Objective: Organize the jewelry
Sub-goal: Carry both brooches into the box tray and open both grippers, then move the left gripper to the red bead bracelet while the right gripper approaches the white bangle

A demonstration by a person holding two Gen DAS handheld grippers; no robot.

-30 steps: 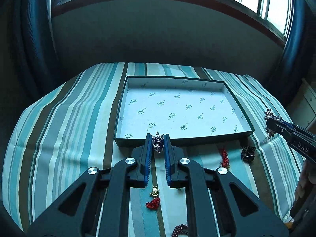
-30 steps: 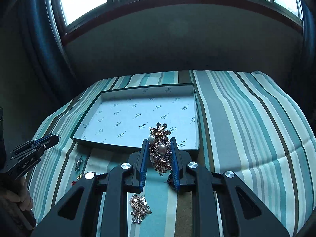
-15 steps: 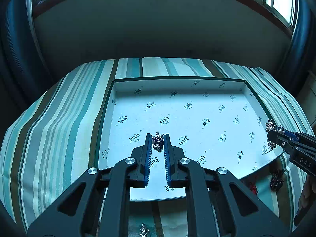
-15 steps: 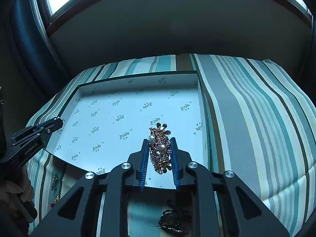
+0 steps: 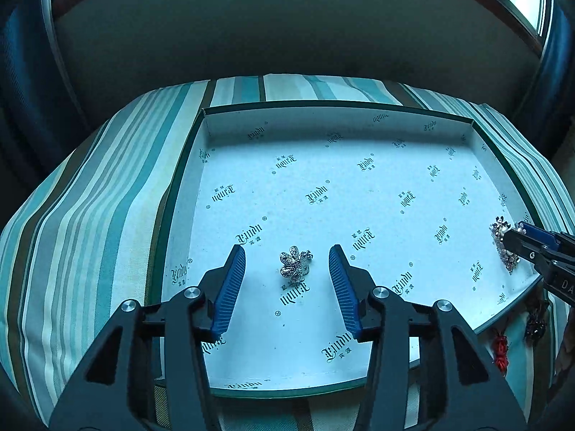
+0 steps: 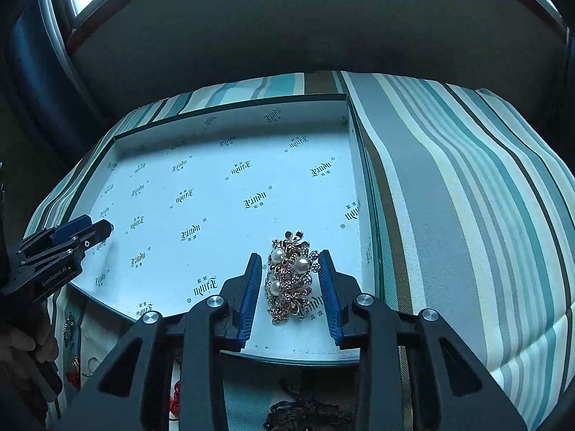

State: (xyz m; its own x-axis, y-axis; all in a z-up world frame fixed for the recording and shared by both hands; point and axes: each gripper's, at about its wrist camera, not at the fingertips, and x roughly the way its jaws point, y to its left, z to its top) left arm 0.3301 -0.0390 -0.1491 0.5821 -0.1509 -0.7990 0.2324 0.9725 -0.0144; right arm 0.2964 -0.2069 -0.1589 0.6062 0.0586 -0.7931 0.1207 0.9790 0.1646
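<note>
A shallow box (image 5: pixel 325 122) with a dark green rim and white printed lining lies on the striped cloth. In the left wrist view a small silver flower brooch (image 5: pixel 294 267) rests on the box floor. My left gripper (image 5: pixel 286 251) straddles it with jaws opening and pads clear of it. In the right wrist view a gold brooch with pearls (image 6: pixel 289 276) lies near the box's right wall. The right gripper (image 6: pixel 290 255) is around it, jaws opening, pads just off its sides. Each gripper shows at the edge of the other's view: right gripper (image 5: pixel 532 248), left gripper (image 6: pixel 82 230).
The teal, grey and brown striped cloth (image 6: pixel 449 197) covers the table. More jewelry lies in front of the box: a red knotted piece (image 5: pixel 500 350), a dark piece (image 5: pixel 535 325), a dark tasselled piece (image 6: pixel 305 413). A hand (image 6: pixel 21 344) holds the left gripper. A dark wall and windows stand behind.
Both grippers came forward and down over the box while shut on their brooches. Now both jaws have spread and each brooch lies loose on the box floor.
</note>
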